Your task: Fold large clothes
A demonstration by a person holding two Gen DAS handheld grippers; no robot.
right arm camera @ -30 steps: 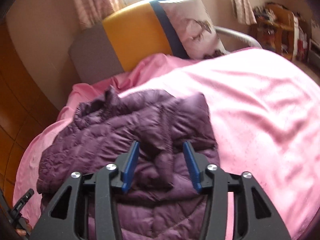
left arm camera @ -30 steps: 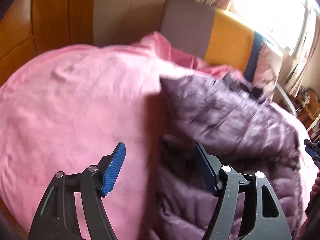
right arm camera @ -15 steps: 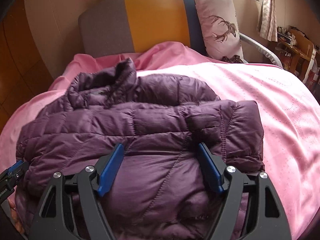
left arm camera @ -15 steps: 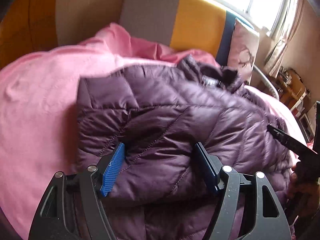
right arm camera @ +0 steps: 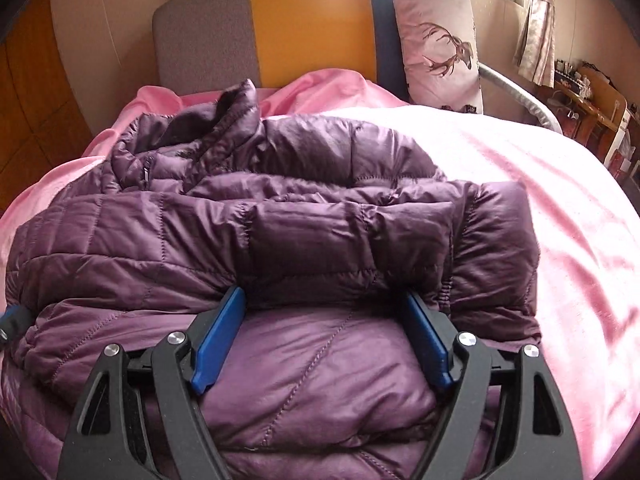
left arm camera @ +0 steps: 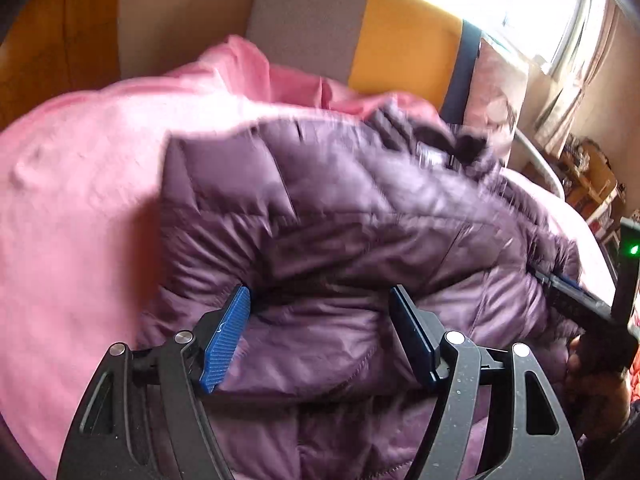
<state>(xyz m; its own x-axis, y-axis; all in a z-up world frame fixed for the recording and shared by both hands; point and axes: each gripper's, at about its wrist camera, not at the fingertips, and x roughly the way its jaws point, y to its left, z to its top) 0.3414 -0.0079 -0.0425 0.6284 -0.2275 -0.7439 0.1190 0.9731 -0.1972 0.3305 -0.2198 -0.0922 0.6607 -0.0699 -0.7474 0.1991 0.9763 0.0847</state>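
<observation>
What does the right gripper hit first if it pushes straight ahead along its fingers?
Most likely the folded-over sleeve of the purple puffer jacket, which lies right in front of the open right gripper. Jacket fabric already bulges between its fingers, though contact with the pads is unclear.

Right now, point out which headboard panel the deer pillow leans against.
The narrow navy panel at the right end; the deer pillow covers its edge, while the yellow and grey panels stand clear.
</observation>
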